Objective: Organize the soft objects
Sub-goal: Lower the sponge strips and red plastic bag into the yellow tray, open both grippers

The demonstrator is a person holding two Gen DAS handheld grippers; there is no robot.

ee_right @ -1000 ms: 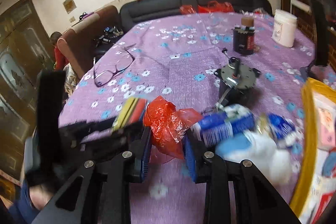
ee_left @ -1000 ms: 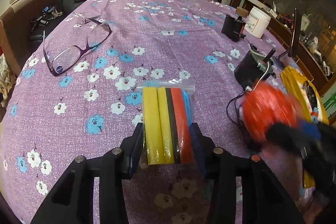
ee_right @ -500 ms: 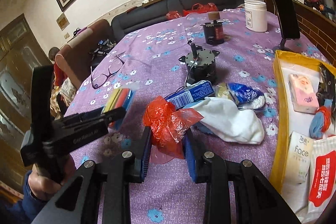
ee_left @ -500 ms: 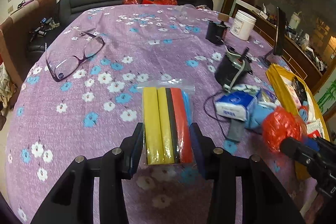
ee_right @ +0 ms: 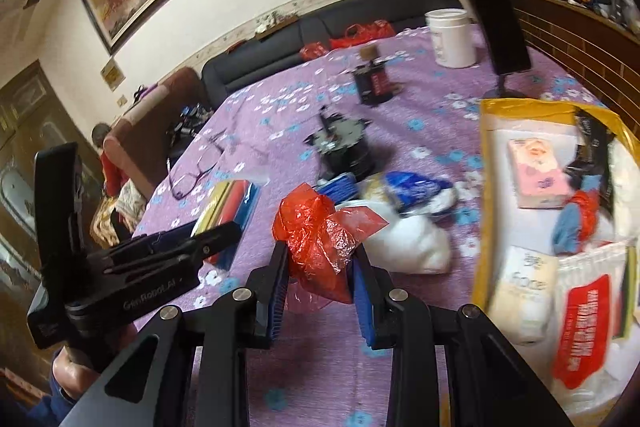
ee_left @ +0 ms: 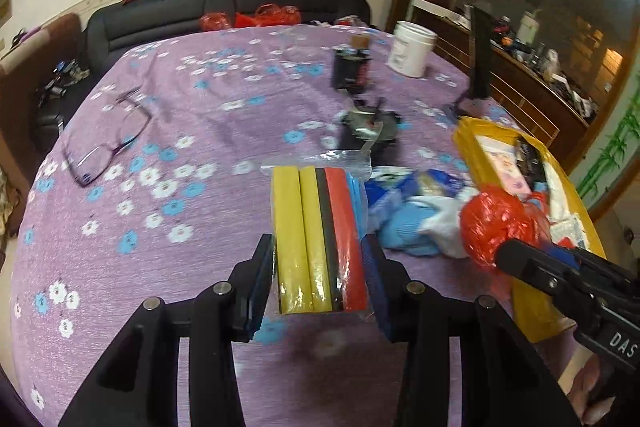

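My left gripper is shut on a clear bag of foam sponges, yellow, black, red and blue, held above the purple flowered tablecloth. My right gripper is shut on a crumpled red plastic bag, also seen at the right of the left wrist view. A yellow tray at the right holds tissue packs, a pink pack and soft items. A white cloth and blue packets lie beside the tray.
Glasses lie at the left. A small motor, a dark bottle, a white tub and a black stand stand at the back. A dark sofa is beyond the table.
Both grippers have moved right toward the yellow tray, each still holding its item. The tray and the pile of cloth and packets are now nearer in both views.
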